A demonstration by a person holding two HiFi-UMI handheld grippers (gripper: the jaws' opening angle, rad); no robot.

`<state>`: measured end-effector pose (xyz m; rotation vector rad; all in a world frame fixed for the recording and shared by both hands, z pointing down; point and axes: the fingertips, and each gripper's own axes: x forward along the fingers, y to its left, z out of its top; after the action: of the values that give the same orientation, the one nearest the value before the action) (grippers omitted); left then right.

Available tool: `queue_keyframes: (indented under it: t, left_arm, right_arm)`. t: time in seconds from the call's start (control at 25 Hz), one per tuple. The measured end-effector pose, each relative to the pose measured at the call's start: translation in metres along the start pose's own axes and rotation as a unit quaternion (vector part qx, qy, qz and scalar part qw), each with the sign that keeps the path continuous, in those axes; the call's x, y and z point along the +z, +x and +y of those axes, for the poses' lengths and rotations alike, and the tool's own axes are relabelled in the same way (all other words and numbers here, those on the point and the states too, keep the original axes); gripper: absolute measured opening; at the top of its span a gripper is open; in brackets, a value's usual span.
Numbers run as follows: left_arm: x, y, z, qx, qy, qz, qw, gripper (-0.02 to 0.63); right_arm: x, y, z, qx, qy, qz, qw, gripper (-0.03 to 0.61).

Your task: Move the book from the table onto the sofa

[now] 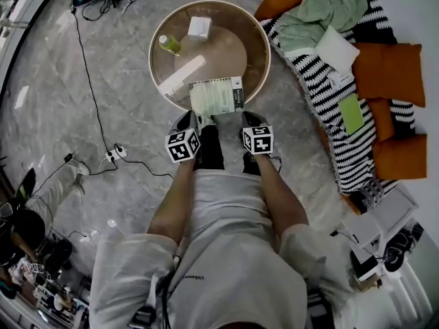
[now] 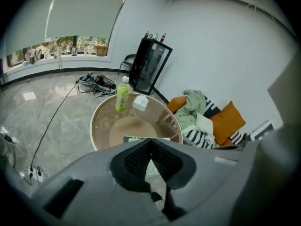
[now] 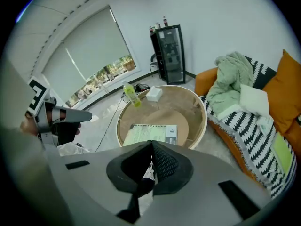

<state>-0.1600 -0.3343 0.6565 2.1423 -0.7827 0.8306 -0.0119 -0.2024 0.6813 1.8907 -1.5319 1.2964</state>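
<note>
The book [image 1: 217, 96] lies flat on the near edge of the round glass-topped table [image 1: 226, 46], pale green cover up. In the head view my left gripper [image 1: 185, 122] and right gripper [image 1: 252, 120] hover side by side just short of the table's near rim, each a little outside one of the book's near corners. Both are shut with nothing in them. The right gripper view has the book [image 3: 150, 134] just past the closed jaws, and in the left gripper view only a strip of the book [image 2: 139, 139] shows. The sofa [image 1: 343, 142], under a black-and-white striped throw, stands to the right.
On the table stand a green bottle [image 1: 169, 44], a white box [image 1: 199, 27] and a long white object [image 1: 182, 75]. The sofa carries orange cushions [image 1: 387, 70], a green blanket [image 1: 326, 5], a white pillow [image 1: 337, 49] and a green pad [image 1: 351, 113]. Cables [image 1: 96, 115] cross the floor at left.
</note>
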Motion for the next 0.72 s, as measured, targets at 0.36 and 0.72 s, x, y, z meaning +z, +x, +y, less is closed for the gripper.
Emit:
queue_keyframes:
  t: [0.36, 0.72]
  left_arm:
    - [-0.019, 0.057, 0.037, -0.033, 0.058, 0.08, 0.9945, 0.009]
    - [-0.047, 0.12, 0.075, -0.047, 0.069, 0.122, 0.9889, 0.009]
  right_arm:
    - [-0.004, 0.049, -0.021, -0.025, 0.072, -0.006, 0.997, 0.006]
    - [-0.012, 0.112, -0.044, -0.034, 0.106, -0.004, 0.994, 0.006]
